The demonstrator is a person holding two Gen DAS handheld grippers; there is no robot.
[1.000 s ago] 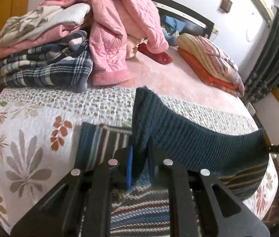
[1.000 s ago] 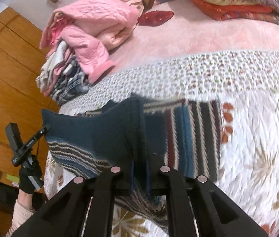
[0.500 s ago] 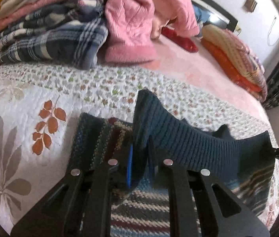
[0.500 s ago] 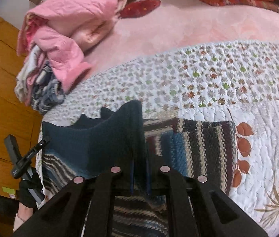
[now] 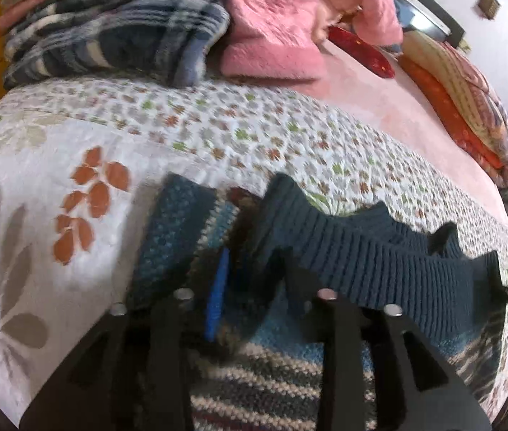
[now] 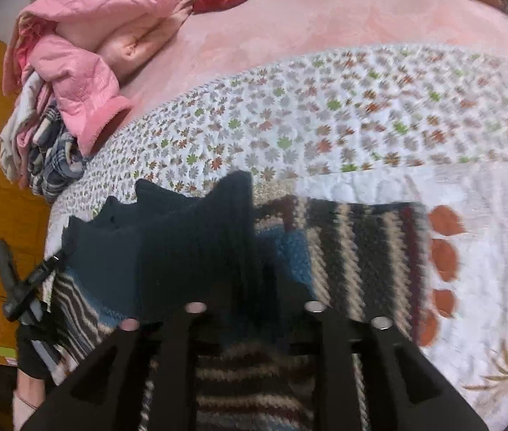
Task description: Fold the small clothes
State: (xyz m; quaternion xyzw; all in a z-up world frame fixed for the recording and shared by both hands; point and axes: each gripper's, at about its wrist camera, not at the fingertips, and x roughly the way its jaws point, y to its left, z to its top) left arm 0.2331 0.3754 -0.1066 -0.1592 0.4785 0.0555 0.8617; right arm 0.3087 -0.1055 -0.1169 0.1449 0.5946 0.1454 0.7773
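Soft indoor light, motion blur, fisheye-warped edges

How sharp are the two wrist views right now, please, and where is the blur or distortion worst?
Left wrist: the plaid pile and the knit sweater near the fingers are motion-smeared. Right wrist: the floral quilt streaks at right. Both bow at the fisheye rims.

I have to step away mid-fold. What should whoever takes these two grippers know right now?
Left gripper: shut on the striped sweater, at its dark ribbed hem.
Right gripper: shut on the same hem, other end.
The sweater lies on the floral quilt, hem lifted over its body.
Done: first fold under way.
Left: lay the hem down, release, finish folding. The clothes pile is beyond.
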